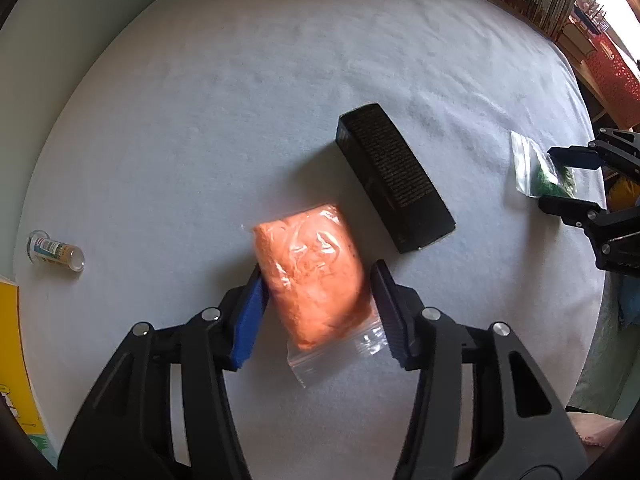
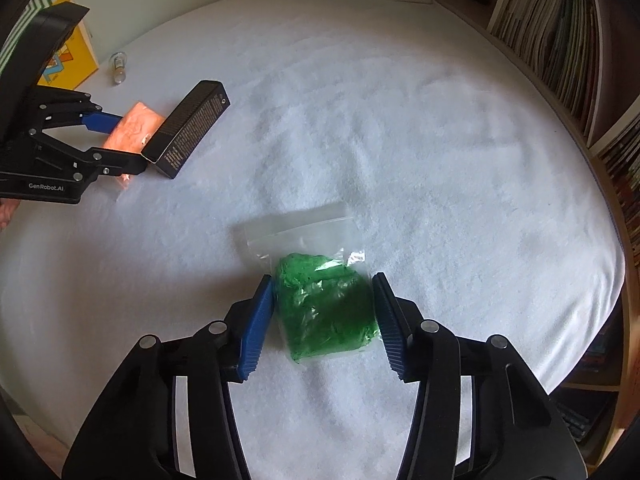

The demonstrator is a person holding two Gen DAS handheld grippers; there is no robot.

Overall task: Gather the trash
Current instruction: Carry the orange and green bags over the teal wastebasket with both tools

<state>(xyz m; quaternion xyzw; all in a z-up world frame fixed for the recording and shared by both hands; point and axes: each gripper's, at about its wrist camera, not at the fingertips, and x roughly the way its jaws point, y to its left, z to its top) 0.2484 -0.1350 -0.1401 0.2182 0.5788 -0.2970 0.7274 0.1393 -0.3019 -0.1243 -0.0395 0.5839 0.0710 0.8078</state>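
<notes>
Orange-filled clear zip bag between spread left gripper pads; green-filled clear zip bag between spread right gripper pads. Risk: slick film slips during closure; 2 bags shift.

"GenRobot.AI" stands on the left tool; other print illegible.
</notes>
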